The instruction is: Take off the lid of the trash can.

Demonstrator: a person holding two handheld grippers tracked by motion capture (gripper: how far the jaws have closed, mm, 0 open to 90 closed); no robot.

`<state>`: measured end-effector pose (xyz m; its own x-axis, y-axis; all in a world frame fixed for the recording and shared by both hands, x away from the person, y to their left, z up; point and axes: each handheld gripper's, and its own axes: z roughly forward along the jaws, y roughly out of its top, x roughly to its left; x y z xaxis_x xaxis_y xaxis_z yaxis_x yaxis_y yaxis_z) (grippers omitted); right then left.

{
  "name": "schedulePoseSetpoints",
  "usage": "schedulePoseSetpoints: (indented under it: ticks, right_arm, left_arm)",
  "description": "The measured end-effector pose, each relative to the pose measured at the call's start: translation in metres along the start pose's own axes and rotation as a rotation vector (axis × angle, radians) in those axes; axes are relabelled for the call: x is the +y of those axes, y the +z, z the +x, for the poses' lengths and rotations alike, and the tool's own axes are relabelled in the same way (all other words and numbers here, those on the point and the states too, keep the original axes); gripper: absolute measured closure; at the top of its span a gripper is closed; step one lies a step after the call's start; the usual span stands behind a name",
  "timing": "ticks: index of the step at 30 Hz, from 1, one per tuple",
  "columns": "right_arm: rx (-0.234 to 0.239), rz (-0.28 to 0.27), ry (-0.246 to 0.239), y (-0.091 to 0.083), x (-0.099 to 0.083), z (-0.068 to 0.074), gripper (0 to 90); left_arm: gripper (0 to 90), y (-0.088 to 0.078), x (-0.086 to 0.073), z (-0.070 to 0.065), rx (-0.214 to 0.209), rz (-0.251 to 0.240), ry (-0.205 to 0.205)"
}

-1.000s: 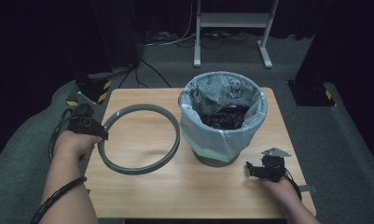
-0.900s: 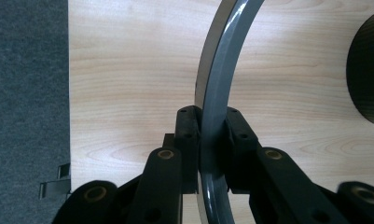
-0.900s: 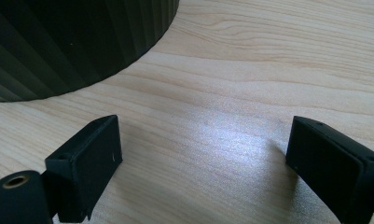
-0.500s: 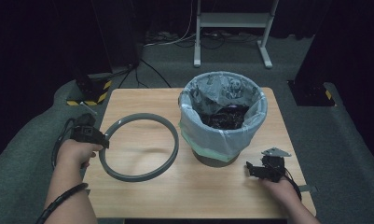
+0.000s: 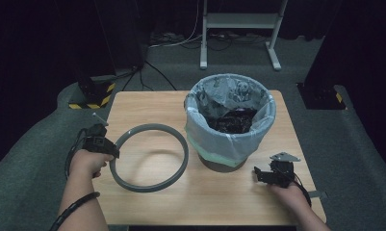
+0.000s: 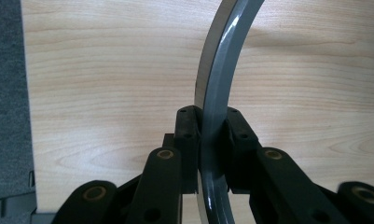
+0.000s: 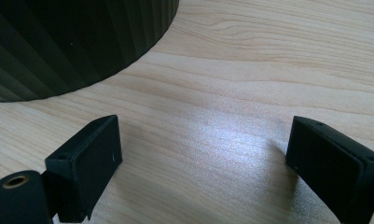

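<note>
The left gripper [image 5: 109, 149] clamps the left edge of a grey ring [image 5: 149, 157] lying on the wooden table [image 5: 205, 202], beside a lined bin [image 5: 230, 120]. The right gripper [image 5: 263, 175] rests near the bin's base, jaws apart. Grey carpet [image 5: 32, 144] surrounds the table.

The ring [image 5: 148, 157] lies on the table [image 5: 229, 202] just right of the left gripper [image 5: 109, 149]. The bin [image 5: 229, 120] stands beyond the right gripper [image 5: 263, 174], slightly to its left.
</note>
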<state>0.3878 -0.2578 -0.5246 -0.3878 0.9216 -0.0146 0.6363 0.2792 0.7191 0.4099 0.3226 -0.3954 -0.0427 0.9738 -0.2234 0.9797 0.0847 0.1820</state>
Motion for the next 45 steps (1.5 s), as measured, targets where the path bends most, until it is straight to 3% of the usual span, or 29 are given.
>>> schedulePoseSetpoints:
  ticks: [20,30,45]
  right_arm:
    - [0.001,0.003,0.003,0.0,0.0,0.0,10.0]
    - [0.001,0.002,0.003,0.0,0.0,0.0,10.0]
    - [0.001,0.001,0.003,0.0,0.0,0.0,10.0]
  left_arm:
    - [78.0,0.046,-0.002,-0.013,0.02,0.02,0.042]
    - [78.0,0.062,-0.004,-0.013,0.037,-0.017,0.031]
    - [77.8,0.084,-0.006,-0.01,0.058,-0.017,0.024]
